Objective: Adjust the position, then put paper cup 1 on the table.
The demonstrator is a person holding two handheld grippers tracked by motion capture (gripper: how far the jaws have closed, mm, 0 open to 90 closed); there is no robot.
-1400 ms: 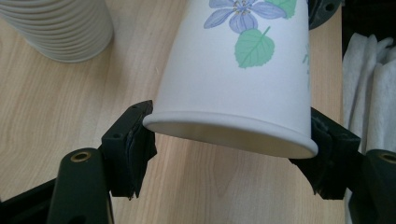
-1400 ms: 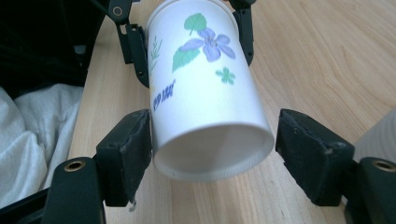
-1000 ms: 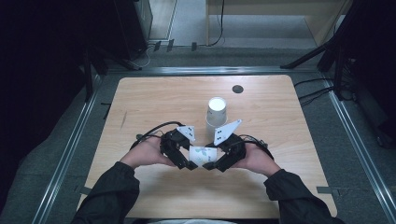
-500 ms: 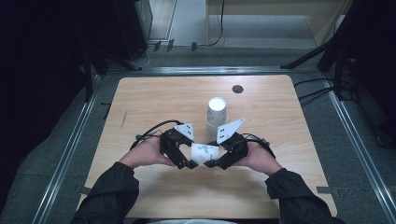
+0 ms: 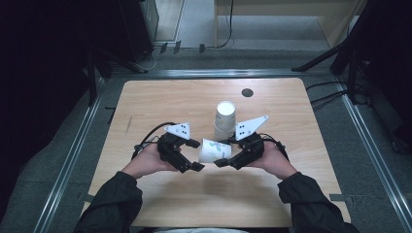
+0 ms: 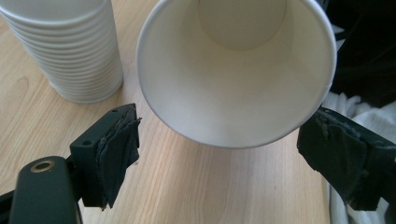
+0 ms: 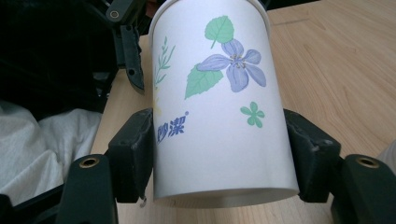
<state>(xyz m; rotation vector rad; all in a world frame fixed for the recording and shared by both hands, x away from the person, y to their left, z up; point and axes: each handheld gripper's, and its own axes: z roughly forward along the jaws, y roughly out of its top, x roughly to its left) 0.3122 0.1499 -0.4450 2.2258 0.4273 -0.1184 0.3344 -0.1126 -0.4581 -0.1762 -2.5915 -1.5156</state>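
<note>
A white paper cup [image 5: 214, 149] printed with a purple flower and green leaves [image 7: 219, 93] lies sideways above the table, between the two hands. My right gripper [image 5: 221, 153] [image 7: 222, 154] is shut on the cup near its base, one jaw on each side. The cup's open mouth [image 6: 233, 70] faces my left gripper [image 5: 197, 155] [image 6: 233, 154]. That gripper is open, its pads [image 6: 119, 149] standing wide on either side of the rim without touching it.
An upside-down stack of white paper cups [image 5: 225, 120] [image 6: 70, 51] stands on the wooden table [image 5: 160, 102] just behind the grippers. A dark round hole [image 5: 247, 92] sits near the table's far edge. Metal rails run along both sides.
Hardly anything: the cup stays sideways in my right gripper, and both hands have shifted only slightly.
</note>
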